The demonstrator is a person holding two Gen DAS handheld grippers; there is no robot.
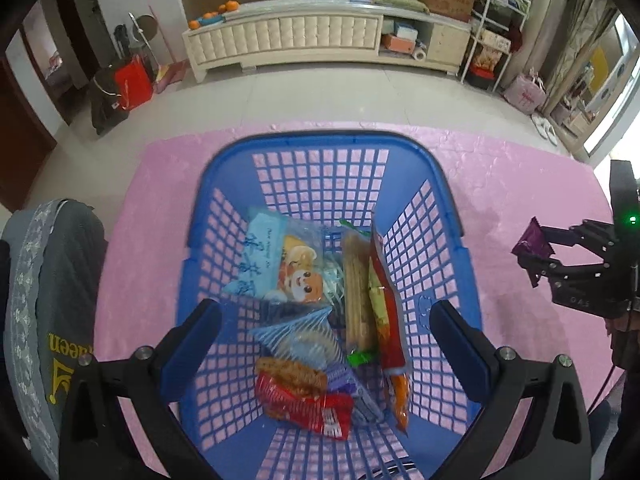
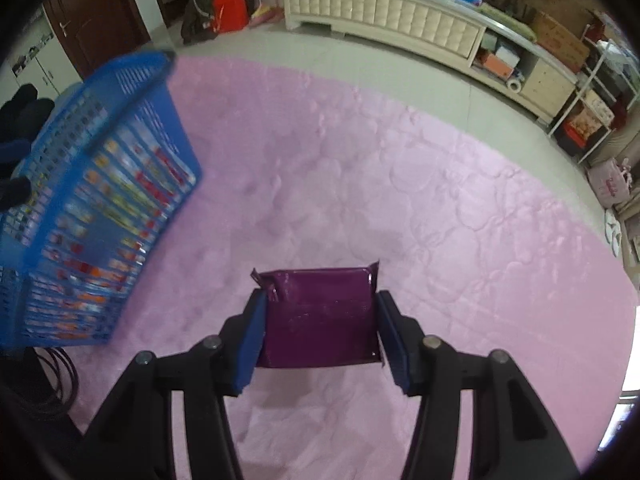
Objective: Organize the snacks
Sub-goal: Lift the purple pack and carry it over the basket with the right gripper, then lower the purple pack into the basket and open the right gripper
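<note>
Right wrist view: the right gripper (image 2: pixel 320 316) clamps a purple packet (image 2: pixel 320 312) above the pink mat (image 2: pixel 440 200), basket (image 2: pixel 100 200) at nine o'clock. The left gripper (image 1: pixel 326 320) gapes wide and empty over the basket's snacks (image 1: pixel 304 396)

We hold our left gripper (image 1: pixel 326 330) pointing steeply downward, its black arms and blue-padded fingers (image 1: pixel 198 334) spread as wide as they go, with nothing pressed between the pads. Our right gripper (image 2: pixel 320 330) also tilts steeply down, its blue pads clamped on the two sides of a glossy purple snack packet (image 2: pixel 320 312).
</note>
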